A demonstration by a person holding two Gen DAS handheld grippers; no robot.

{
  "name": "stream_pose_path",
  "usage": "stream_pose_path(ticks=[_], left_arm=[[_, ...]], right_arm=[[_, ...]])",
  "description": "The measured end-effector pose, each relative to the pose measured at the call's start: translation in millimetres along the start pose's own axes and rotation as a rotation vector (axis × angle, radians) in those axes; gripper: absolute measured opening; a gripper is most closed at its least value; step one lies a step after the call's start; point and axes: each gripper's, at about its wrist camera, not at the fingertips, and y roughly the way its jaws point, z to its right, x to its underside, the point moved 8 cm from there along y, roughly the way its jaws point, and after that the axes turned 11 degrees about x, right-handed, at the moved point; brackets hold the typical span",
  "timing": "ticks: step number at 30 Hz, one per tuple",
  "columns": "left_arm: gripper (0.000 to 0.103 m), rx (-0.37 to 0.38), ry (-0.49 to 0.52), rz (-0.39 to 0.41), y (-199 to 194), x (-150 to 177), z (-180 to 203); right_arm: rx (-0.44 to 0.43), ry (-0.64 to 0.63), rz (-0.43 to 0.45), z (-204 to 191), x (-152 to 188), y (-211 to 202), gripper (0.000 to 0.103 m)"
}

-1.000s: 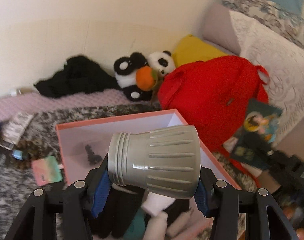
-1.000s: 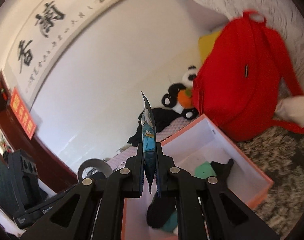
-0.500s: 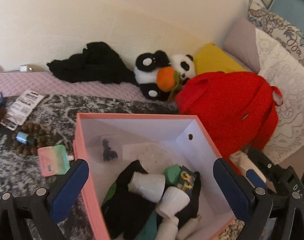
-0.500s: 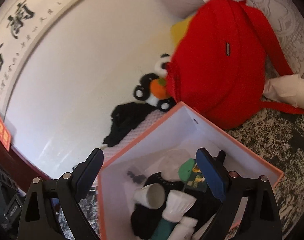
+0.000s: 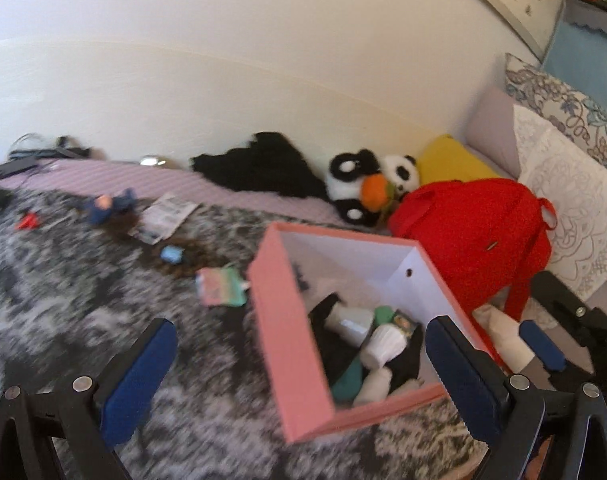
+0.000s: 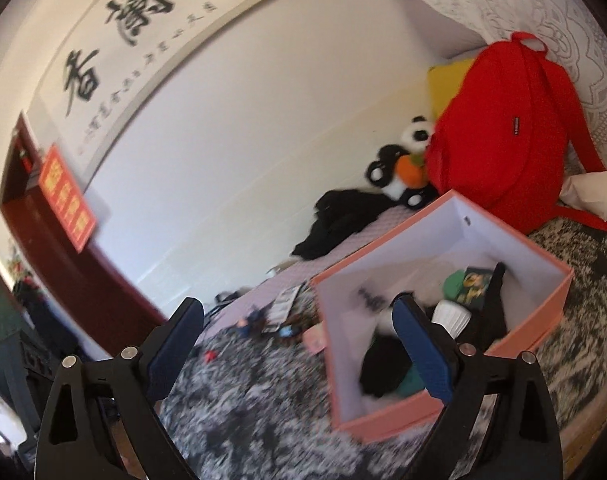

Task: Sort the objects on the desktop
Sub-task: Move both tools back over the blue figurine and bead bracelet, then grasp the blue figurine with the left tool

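Note:
A pink box [image 5: 287, 320] stands on the speckled blanket and holds a white ribbed cup [image 5: 383, 344], a small picture packet [image 5: 401, 322], a green item and black cloth. My left gripper [image 5: 301, 326] hangs open and bare over the box's near left wall. In the right wrist view my right gripper [image 6: 297, 306] is also open with nothing in it, left of the box [image 6: 383, 420]; the cup [image 6: 451, 316] and packet [image 6: 475, 284] lie inside. Loose on the blanket are a pink-green pouch [image 5: 221, 286], a small blue item [image 5: 171, 254], a paper packet [image 5: 163, 216] and a blue toy [image 5: 103, 206].
A red backpack [image 5: 471, 236] leans right behind the box. Panda plush toys [image 5: 367, 188] and a black garment [image 5: 259, 164] lie along the wall. A yellow cushion [image 5: 451, 164] and patterned pillows [image 5: 575, 184] fill the right side. A red clip [image 5: 27, 220] sits far left.
The left gripper let go of a grey ribbed cup and the right of the picture packet; the packet now lies in the box. Both grippers have swung back and to the left.

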Motion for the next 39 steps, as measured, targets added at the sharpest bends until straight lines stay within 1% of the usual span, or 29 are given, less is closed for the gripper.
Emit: stream_pose_path(ticks=[4, 6, 9, 12, 14, 17, 22, 26, 28, 33, 35, 37, 39], left_arm=[[0.102, -0.030, -0.029, 0.024, -41.1, 19.3, -24.7], [0.102, -0.048, -0.042, 0.032, -55.7, 26.5, -38.9], [0.102, -0.092, -0.094, 0.046, -75.2, 34.0, -75.0], [0.102, -0.126, -0.163, 0.053, -82.3, 33.4, -115.2], [0.102, -0.149, -0.217, 0.059, -82.8, 29.5, -145.3], [0.102, -0.174, -0.292, 0.057, -71.2, 20.9, -186.4], [0.102, -0.221, -0.361, 0.030, -28.9, 4.3, -250.6], [0.102, -0.249, -0.372, 0.011, 19.0, -20.2, -289.0], [0.102, -0.258, -0.356, -0.003, 50.3, -36.3, -305.5], [0.102, -0.274, -0.342, -0.055, 134.2, -65.6, -351.5], [0.102, -0.281, -0.367, -0.085, 172.7, -72.9, -377.8], [0.102, -0.273, -0.395, -0.116, 206.4, -76.6, -399.4], [0.102, -0.275, -0.433, -0.130, 234.4, -80.3, -420.0]], right_arm=[[-0.029, -0.058, -0.017, -35.2, 31.7, -19.5, 0.098], [-0.042, -0.093, -0.029, -53.3, 47.8, -25.4, 0.098], [-0.051, -0.159, -0.060, -81.2, 72.0, -17.3, 0.099], [-0.045, -0.219, -0.105, -102.8, 96.1, 4.8, 0.099], [-0.035, -0.251, -0.137, -113.7, 110.2, 26.9, 0.099], [-0.020, -0.286, -0.192, -126.2, 130.3, 67.5, 0.099], [0.020, -0.322, -0.269, -139.7, 159.3, 138.8, 0.099], [0.042, -0.327, -0.320, -149.8, 174.2, 205.8, 0.099], [0.062, -0.323, -0.320, -152.2, 175.2, 237.0, 0.099], [0.148, -0.346, -0.277, -155.2, 173.9, 319.3, 0.099], [0.176, -0.337, -0.279, -150.3, 173.9, 353.4, 0.099], [0.204, -0.325, -0.275, -144.4, 171.4, 380.0, 0.099], [0.233, -0.323, -0.259, -138.8, 167.9, 400.3, 0.099]])
